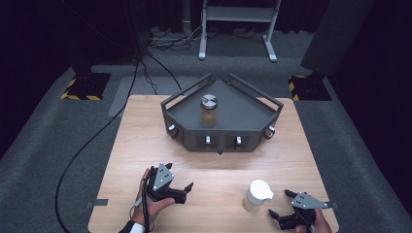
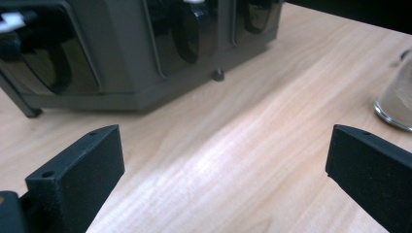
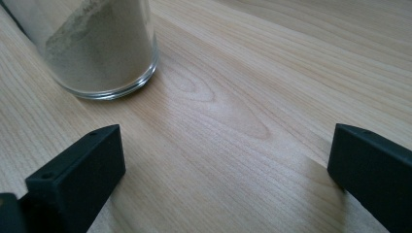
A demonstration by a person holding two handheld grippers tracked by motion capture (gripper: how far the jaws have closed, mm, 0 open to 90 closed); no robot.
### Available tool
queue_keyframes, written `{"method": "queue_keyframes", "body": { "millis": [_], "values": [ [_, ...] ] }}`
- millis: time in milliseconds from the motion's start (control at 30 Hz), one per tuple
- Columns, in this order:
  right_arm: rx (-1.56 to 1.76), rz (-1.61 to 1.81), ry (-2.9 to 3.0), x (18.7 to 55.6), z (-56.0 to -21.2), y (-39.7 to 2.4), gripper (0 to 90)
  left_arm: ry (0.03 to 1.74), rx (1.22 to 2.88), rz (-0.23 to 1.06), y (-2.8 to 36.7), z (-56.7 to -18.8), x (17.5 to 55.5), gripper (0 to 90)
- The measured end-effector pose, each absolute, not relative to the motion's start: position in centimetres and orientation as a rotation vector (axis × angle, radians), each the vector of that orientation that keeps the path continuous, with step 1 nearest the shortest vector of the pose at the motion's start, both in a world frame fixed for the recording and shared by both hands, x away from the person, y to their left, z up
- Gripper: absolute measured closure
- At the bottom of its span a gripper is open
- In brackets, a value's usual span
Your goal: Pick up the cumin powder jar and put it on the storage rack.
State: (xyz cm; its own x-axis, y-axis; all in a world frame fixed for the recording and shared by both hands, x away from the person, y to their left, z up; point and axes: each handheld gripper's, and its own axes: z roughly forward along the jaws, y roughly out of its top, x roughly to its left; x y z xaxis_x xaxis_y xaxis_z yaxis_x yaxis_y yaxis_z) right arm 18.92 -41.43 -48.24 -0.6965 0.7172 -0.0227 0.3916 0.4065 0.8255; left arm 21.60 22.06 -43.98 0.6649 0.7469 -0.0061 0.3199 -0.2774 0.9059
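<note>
Jar (image 1: pixel 256 195) stands just beside the right hand-held gripper (image 1: pixel 284 204); with both hand-held grippers' jaws apart, square up, then clamp low around its glass.

A clear glass jar (image 1: pixel 256 196) with a white lid, holding pale powder, stands upright on the bench (image 1: pixel 214 174) near its front edge; just left of the right hand-held gripper (image 1: pixel 284 206).
</note>
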Motion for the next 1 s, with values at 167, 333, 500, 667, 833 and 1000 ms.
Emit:
{"method": "queue_keyframes", "body": {
  "millis": [167, 333, 500, 667, 833, 1000],
  "values": [
    [0.954, 1.197, 2.294, 18.9, -48.2, -41.4, 0.0, 0.852, 1.900, 0.518, 22.1, -44.7, 21.6, 0.4],
    [0.953, 1.197, 2.294, 18.9, -48.2, -41.4, 0.0, 0.880, 1.918, 0.520, 22.2, -45.8, 21.5, 0.4],
    [0.953, 1.197, 2.294, 18.9, -48.2, -41.4, 0.0, 0.913, 1.935, 0.516, 22.1, -46.7, 21.2, 0.5],
    [0.954, 1.197, 2.294, 18.9, -48.2, -41.4, 0.0, 0.924, 1.947, 0.506, 22.1, -47.3, 21.2, 0.5],
    [0.953, 1.197, 2.294, 18.9, -48.2, -41.4, 0.0, 0.933, 1.962, 0.502, 22.0, -47.6, 21.3, 0.5],
    [0.953, 1.197, 2.294, 18.9, -48.2, -41.4, 0.0, 0.939, 1.988, 0.492, 21.9, -48.1, 21.5, 0.5]
  ]
}}
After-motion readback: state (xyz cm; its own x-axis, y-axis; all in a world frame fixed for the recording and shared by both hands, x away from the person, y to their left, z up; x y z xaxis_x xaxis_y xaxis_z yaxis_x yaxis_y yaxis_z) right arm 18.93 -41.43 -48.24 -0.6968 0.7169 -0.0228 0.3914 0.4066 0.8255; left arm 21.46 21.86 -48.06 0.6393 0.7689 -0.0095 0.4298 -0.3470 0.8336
